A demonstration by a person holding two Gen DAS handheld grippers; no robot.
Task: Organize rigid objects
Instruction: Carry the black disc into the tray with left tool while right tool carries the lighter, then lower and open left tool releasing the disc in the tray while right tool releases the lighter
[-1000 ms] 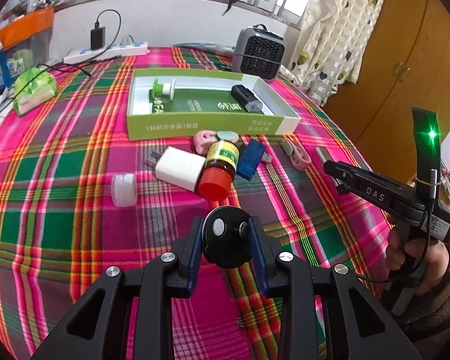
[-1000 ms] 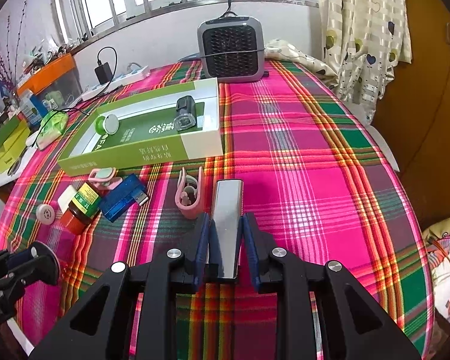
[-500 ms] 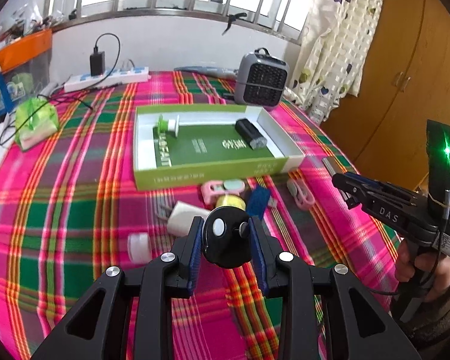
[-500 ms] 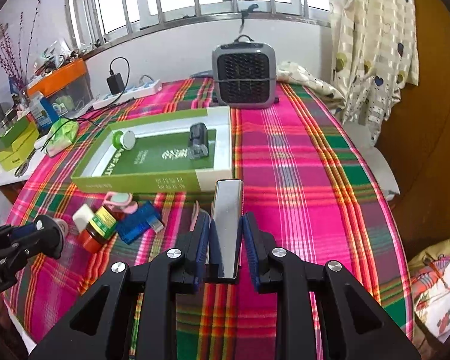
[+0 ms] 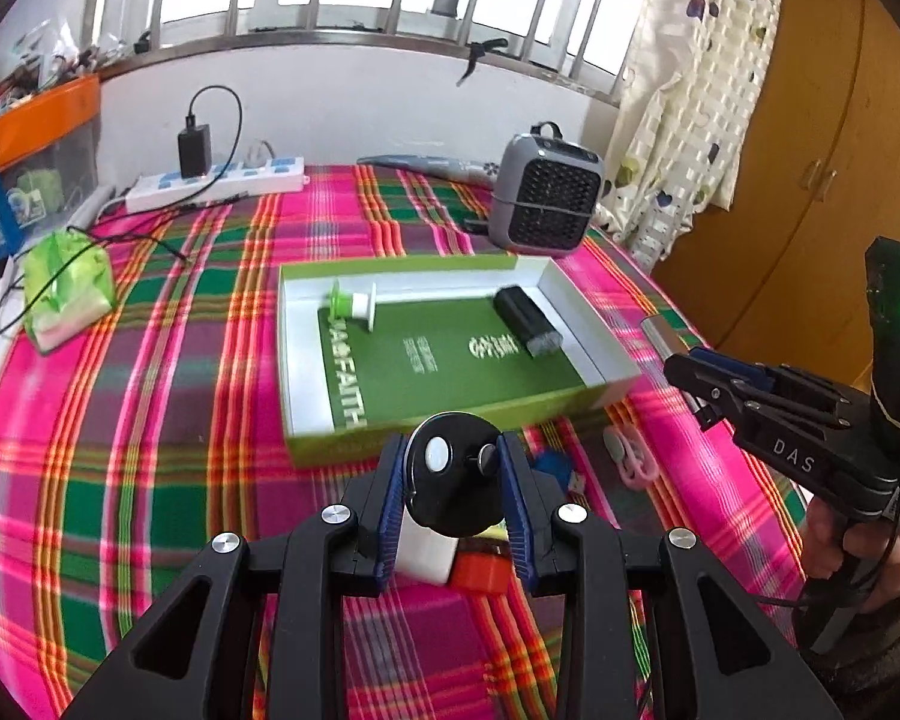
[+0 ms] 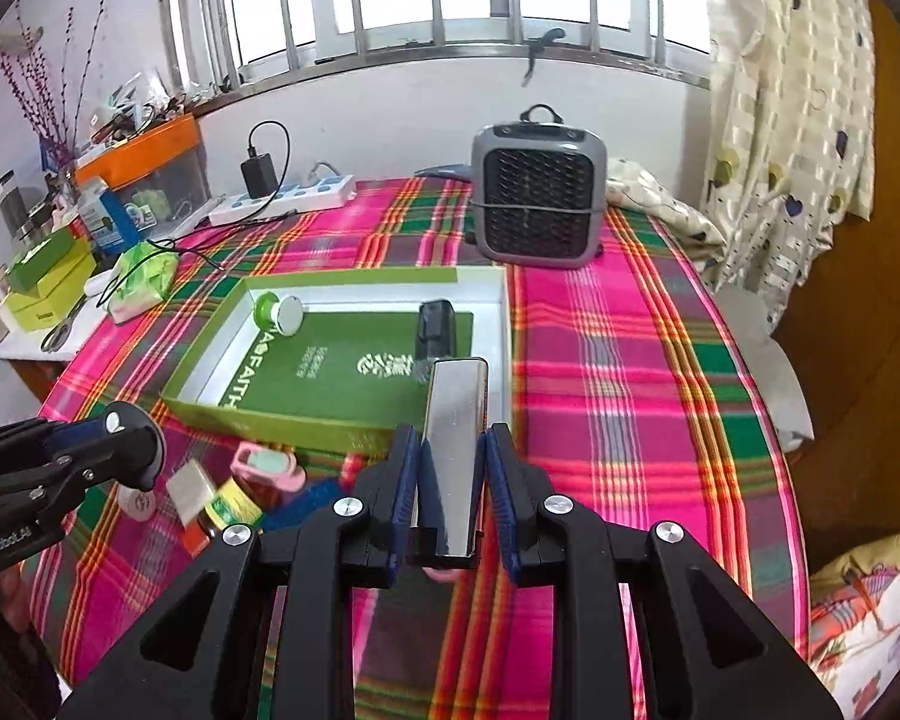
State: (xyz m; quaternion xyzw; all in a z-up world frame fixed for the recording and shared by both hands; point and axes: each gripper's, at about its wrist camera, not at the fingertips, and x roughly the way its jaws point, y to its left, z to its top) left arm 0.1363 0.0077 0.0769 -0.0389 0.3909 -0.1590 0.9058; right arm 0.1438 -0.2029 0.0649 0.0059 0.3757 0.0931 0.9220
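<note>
Above the plaid tablecloth, my left gripper clamps a black round disc; my right gripper clamps a silver metal bar, both near the green box.

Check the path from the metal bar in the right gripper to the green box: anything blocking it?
Nothing visible does. The metal bar in the right gripper is above the green box's near wall; the black block inside lies just ahead.

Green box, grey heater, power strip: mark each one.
green box [image 6: 306, 420], right wrist view, near wall
grey heater [image 6: 537, 204], right wrist view, front grille
power strip [image 5: 222, 180], left wrist view, top face
</note>
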